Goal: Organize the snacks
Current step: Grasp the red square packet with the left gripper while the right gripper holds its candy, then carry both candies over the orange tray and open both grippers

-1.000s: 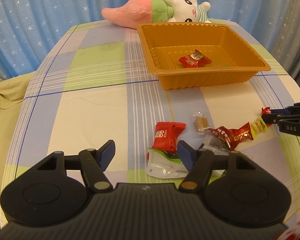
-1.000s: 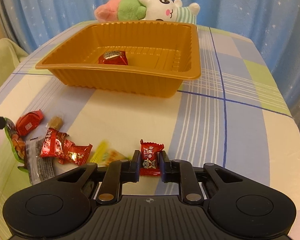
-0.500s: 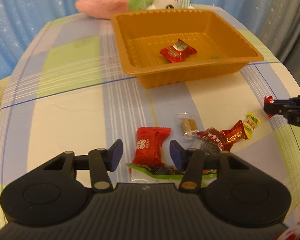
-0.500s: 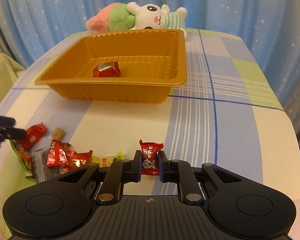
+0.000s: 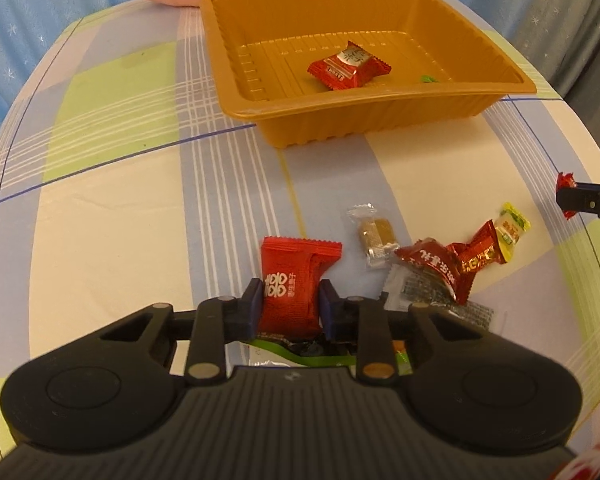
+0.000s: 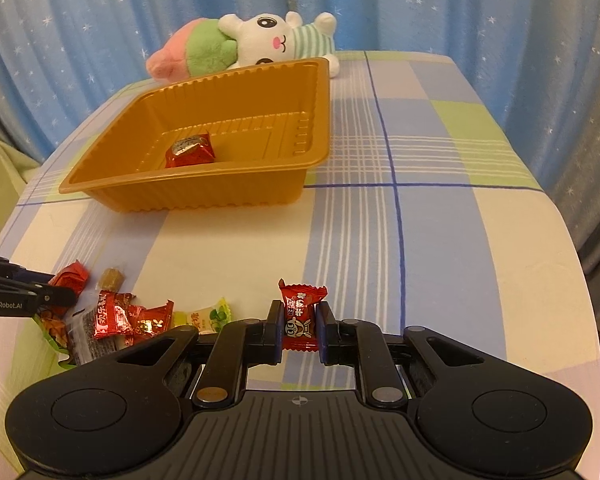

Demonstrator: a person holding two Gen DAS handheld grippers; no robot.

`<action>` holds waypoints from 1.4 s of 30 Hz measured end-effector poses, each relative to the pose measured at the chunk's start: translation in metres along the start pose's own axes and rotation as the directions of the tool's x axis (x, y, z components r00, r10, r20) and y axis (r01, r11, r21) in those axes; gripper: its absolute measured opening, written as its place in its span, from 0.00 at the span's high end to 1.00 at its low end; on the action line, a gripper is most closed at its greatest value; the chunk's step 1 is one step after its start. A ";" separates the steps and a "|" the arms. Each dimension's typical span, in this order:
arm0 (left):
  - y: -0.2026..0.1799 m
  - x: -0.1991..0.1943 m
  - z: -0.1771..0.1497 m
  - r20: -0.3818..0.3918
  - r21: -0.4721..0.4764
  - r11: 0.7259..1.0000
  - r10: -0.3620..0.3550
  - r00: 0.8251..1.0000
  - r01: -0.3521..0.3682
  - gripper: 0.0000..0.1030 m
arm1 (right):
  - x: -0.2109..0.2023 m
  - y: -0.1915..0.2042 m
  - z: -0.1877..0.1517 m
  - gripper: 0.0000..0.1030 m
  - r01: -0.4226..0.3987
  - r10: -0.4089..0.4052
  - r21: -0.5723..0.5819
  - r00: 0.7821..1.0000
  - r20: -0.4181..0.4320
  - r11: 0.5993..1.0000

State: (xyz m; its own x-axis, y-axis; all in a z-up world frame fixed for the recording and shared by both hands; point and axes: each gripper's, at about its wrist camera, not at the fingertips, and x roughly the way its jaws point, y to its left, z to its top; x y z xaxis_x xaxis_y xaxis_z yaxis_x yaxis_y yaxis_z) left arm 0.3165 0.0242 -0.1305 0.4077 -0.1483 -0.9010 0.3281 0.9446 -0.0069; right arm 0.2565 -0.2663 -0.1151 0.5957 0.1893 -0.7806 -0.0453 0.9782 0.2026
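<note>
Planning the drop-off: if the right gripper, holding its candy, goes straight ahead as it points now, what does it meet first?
Mostly bare tablecloth: the right gripper with its red candy seems aimed just past the orange tray's right corner. Depth is unclear, so it may clip that corner.

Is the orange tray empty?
No. The orange tray holds one red candy on its floor; the other snacks lie outside it on the table.

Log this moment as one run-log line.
left gripper: shut on red packet | right gripper: shut on red candy | orange tray: one red snack inside
</note>
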 end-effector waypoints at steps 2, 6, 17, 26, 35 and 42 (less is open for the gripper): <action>0.001 -0.002 -0.002 0.005 -0.005 1.000 -0.006 1.000 0.006 0.77 | -0.001 -0.001 0.000 0.84 -0.005 0.005 0.005 1.000 0.000 1.000; 0.002 -0.013 -0.005 0.034 -0.013 1.000 -0.007 0.999 0.007 0.77 | -0.004 0.000 0.002 0.84 -0.017 0.017 0.008 1.000 0.008 1.000; 0.009 -0.068 0.017 0.177 -0.054 0.998 -0.019 0.984 0.029 0.77 | -0.015 0.008 0.019 0.84 -0.068 0.068 0.002 0.996 0.057 0.998; 0.000 -0.069 0.073 0.259 -0.035 0.999 -0.017 0.966 0.027 0.77 | -0.017 0.016 0.046 0.84 -0.090 0.091 -0.010 0.990 0.112 0.996; 0.001 -0.031 0.117 0.228 -0.067 0.998 0.010 0.974 0.005 0.77 | -0.012 0.018 0.072 0.84 -0.092 0.094 -0.020 0.983 0.157 0.996; 0.006 -0.004 0.141 0.193 -0.083 0.996 0.031 0.981 -0.015 0.77 | -0.002 0.011 0.093 0.84 -0.092 0.091 0.000 0.980 0.180 0.996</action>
State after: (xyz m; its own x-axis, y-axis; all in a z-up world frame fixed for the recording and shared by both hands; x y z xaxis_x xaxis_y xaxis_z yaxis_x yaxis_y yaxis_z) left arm 0.4372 -0.0106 -0.0655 0.5747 -0.1730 -0.7999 0.2503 0.9677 -0.0294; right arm 0.3298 -0.2635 -0.0561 0.7236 0.2588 -0.6399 -0.1001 0.9566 0.2737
